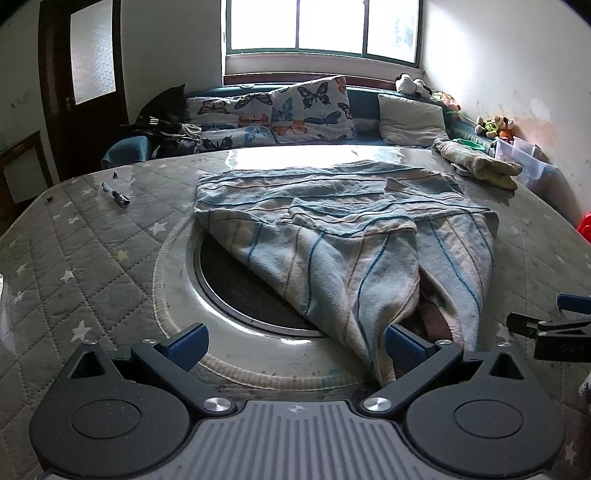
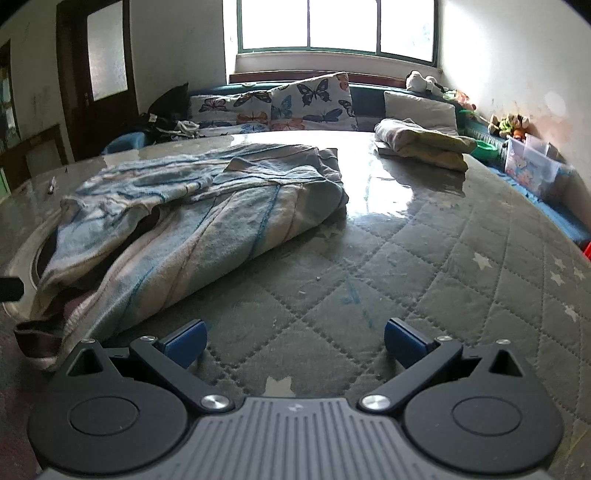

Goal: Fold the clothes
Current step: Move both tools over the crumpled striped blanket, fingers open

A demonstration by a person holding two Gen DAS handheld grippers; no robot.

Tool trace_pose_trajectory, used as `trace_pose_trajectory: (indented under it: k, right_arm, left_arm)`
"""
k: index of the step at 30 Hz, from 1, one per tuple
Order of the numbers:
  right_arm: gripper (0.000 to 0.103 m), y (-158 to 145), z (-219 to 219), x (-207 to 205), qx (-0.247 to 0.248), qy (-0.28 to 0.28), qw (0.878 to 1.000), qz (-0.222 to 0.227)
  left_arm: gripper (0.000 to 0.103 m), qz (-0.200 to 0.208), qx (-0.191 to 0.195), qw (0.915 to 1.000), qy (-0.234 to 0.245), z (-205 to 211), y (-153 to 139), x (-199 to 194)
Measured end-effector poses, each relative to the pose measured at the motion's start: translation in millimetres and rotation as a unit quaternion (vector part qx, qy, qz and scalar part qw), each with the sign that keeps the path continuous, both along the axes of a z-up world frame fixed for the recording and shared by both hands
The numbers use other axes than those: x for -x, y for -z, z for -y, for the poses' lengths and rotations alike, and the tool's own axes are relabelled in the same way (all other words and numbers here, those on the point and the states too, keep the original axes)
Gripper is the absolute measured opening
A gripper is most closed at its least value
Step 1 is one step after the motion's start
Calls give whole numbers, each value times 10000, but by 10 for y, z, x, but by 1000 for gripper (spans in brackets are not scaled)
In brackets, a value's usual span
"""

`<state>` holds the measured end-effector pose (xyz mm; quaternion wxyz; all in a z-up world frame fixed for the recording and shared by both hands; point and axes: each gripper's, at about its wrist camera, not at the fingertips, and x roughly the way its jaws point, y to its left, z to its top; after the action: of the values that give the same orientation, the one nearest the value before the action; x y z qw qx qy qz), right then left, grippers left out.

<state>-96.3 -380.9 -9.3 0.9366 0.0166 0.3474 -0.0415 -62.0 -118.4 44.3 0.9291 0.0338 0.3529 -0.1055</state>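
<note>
Both grippers, left gripper (image 1: 295,341) and right gripper (image 2: 293,339), gape empty; striped garment (image 1: 332,236) ahead lies rumpled, folding barely begun.

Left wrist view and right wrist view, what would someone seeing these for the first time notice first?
The striped blue and cream garment dominates, lying rumpled in the middle of the quilted star-print table cover, partly over a dark round inset. Both tools are open: the left tool sits at the garment's near hem, and the right tool hovers over bare cover beside it. Behind, butterfly cushions line a sofa under a bright window.
</note>
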Motion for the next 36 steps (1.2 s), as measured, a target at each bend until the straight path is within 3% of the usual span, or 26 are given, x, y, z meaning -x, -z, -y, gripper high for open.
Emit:
trace_pose_trajectory:
  k: [17, 36]
  right_arm:
    - [103, 10, -4, 0, -40, 63, 10000, 22]
    - [103, -215, -172, 77, -159, -336, 9989, 289]
  left_arm:
    - [103, -63, -87, 9997, 210, 70, 57, -48]
    - [103, -244, -205, 9992, 238, 105, 93, -44]
